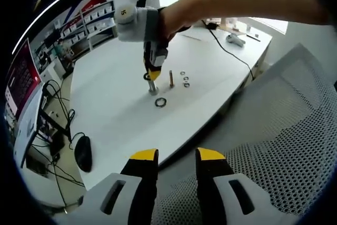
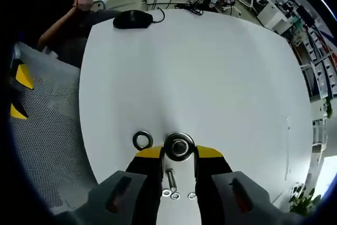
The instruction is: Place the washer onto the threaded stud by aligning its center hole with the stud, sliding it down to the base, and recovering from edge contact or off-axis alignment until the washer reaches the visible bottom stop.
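Observation:
In the right gripper view, my right gripper (image 2: 179, 153) is shut on a silver washer (image 2: 179, 140), gripping it by its rim. The top of the threaded stud (image 2: 179, 147) shows through the washer's hole. In the left gripper view, a hand holds this gripper (image 1: 151, 75) pointing straight down over the upright stud (image 1: 152, 88) on the white table (image 1: 116, 77). A spare washer (image 1: 160, 102) (image 2: 142, 140) lies flat beside the stud. My left gripper (image 1: 177, 156) hangs open and empty off the table's edge, above a mesh chair, and its yellow tips (image 2: 21, 77) appear at the left.
A second bolt (image 1: 171, 79) (image 2: 170, 176) stands near the stud with small washers (image 1: 185, 80) (image 2: 171, 194) next to it. A black mouse (image 1: 83, 153) (image 2: 132, 19) lies on the table. The white mesh chair (image 1: 284, 130) is below the table's edge. A cable (image 1: 226, 51) crosses the table.

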A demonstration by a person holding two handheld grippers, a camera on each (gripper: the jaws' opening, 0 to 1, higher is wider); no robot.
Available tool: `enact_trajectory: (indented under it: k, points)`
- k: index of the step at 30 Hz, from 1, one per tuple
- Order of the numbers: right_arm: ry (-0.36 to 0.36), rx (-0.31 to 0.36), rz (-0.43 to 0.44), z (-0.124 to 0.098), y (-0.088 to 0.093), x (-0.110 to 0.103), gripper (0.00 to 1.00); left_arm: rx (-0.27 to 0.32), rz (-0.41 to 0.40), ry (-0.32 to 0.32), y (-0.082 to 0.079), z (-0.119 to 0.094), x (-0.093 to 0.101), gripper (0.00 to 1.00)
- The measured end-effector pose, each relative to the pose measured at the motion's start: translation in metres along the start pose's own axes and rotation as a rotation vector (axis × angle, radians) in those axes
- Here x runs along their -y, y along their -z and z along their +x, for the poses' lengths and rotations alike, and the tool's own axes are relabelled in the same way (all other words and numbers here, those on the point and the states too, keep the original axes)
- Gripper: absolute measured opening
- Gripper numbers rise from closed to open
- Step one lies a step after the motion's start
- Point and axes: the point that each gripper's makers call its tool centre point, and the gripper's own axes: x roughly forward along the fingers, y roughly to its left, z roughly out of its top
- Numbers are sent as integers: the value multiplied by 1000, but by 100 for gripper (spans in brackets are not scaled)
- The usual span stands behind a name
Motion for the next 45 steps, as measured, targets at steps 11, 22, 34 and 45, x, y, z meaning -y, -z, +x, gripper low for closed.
enact_trajectory:
  k: [11,22,34,45]
  points:
    - [-65,-44,4,25,8,-4,23,-4,-7,-2,1,0,0,27]
    - [-95,-55,30,38,11,-16,23,-11,-10,-1,2,0,0,27]
    - [-89,-44,5,42,15,-13,32,-14,-13,0,3,0,1,27]
    - [-36,97,103,11,7,-17,55,-19,-13,3,4,0,1,27]
